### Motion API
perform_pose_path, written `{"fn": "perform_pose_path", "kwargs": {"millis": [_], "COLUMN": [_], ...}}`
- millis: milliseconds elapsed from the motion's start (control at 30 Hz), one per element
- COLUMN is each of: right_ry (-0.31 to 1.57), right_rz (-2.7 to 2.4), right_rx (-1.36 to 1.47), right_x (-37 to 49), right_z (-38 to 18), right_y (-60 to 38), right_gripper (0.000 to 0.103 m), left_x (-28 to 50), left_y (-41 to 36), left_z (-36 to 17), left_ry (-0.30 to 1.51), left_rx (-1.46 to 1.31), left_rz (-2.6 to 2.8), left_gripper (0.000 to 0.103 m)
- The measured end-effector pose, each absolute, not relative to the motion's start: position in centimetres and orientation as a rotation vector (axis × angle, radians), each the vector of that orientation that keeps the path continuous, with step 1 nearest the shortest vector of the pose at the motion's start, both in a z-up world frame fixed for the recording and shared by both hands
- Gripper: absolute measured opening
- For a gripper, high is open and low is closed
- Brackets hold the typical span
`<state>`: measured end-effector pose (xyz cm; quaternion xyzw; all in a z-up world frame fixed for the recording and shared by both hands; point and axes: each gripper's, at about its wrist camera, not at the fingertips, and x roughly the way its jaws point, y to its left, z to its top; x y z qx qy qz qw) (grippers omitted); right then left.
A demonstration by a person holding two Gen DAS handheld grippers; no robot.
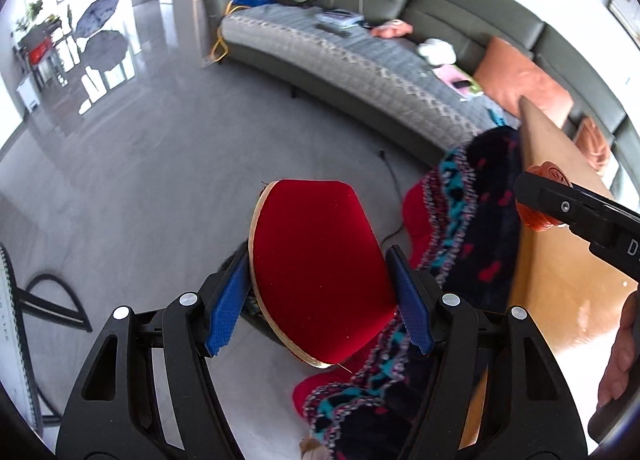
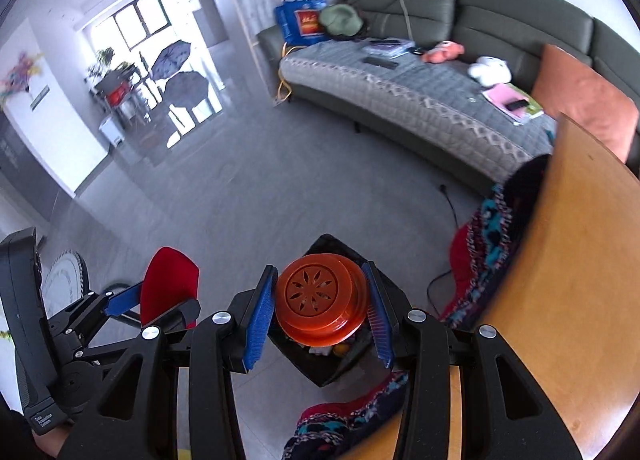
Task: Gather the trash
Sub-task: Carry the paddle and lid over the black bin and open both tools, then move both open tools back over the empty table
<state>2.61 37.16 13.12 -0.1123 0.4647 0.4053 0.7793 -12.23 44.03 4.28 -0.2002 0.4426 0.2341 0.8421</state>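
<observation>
My left gripper (image 1: 320, 300) is closed partway on a red table-tennis paddle (image 1: 316, 272), its blue pads pressing the blade's two edges, held out over the grey floor (image 1: 160, 164) just off the wooden desk's (image 1: 560, 292) edge. My right gripper (image 2: 320, 312) clamps an orange round lid-like piece (image 2: 322, 304) between its pads, directly above the black bin (image 2: 332, 360) standing on the floor beside the desk's edge, where a patterned blanket (image 2: 492, 236) hangs.

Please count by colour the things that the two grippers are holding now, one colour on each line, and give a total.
Red: 1, the velvet-covered piece in the left gripper
Orange: 1, the round plastic lid in the right gripper
Total: 2
</observation>
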Motion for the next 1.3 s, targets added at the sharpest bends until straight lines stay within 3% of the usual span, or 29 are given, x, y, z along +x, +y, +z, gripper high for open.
{"fn": "perform_pose_path", "kwargs": {"millis": [100,167,200,267,800,1300], "right_ry": [1.021,1.043,1.032,1.008,0.974,0.912], "right_rz": [0.891,0.899,0.887,0.88,0.882,0.816], "right_rx": [-0.246,-0.25,-0.247,-0.244,-0.247,-0.163], "right_x": [2.9,3.5,3.7,4.1,5.0,5.1], "right_z": [12.6,12.3,12.4,12.8,13.5,16.6], "right_y": [39.1,40.8,41.3,41.9,41.7,34.1], "right_gripper": [0.045,0.054,0.068,0.072,0.074,0.075], "left_x": [-12.0,-11.6,-11.3,-10.7,-9.9,-9.9], "left_y": [45.6,46.7,47.0,47.9,48.6,42.9], "left_z": [3.8,3.4,3.2,2.7,2.8,6.0], "left_ry": [0.941,0.952,0.963,0.994,0.993,0.95], "left_rx": [-0.429,-0.432,-0.437,-0.429,-0.439,-0.321], "left_rz": [0.518,0.521,0.514,0.543,0.562,0.497], "left_gripper": [0.066,0.067,0.075,0.097,0.097,0.097]}}
